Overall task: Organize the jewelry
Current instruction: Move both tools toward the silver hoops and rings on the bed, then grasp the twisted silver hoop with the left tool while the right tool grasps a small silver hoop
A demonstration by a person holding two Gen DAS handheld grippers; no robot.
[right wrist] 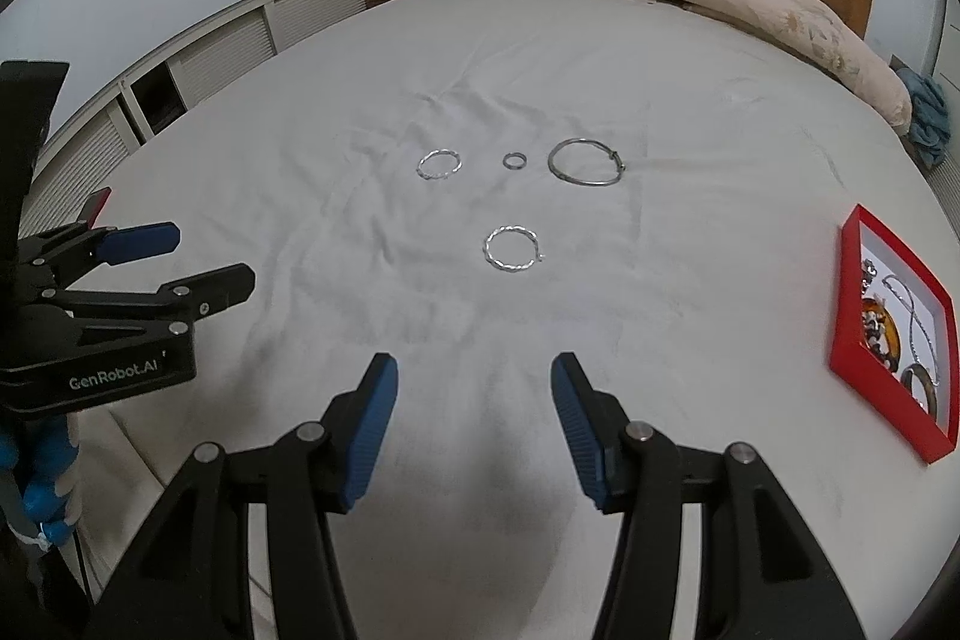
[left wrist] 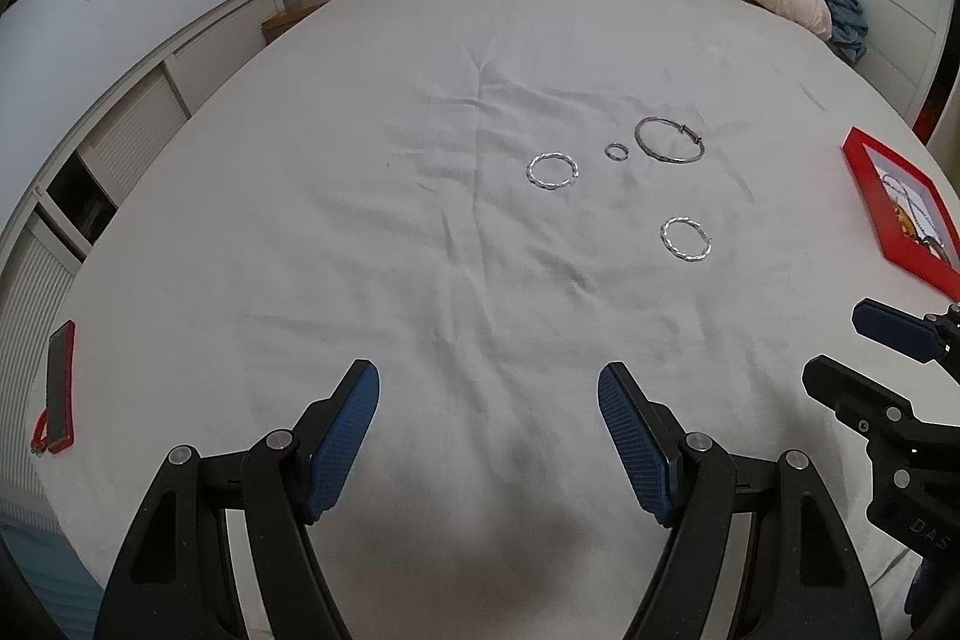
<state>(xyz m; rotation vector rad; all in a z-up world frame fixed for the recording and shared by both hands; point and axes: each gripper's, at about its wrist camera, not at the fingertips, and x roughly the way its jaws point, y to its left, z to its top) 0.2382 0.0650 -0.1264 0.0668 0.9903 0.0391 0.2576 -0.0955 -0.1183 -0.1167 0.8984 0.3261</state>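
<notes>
Four loose silver pieces are noted on the white bedsheet [right wrist: 300, 112], mid-bed: a twisted silver bangle [right wrist: 510, 249] nearest; a second twisted silver bangle [right wrist: 440, 165] farther left; a small silver ring [right wrist: 514, 160]; a plain thin silver bangle [right wrist: 585, 162] beside it; all are set apart, none touching. A red shallow tray [right wrist: 855, 307] is seen at the right edge, already holding a chain, an amber piece and a dark bangle; the task is judged partly done, four pieces left. The right gripper [right wrist: 474, 421] is held low over bare sheet, angled down, jaws moderately apart, empty; the left gripper [left wrist: 489, 439] likewise, jaws wider, empty.
</notes>
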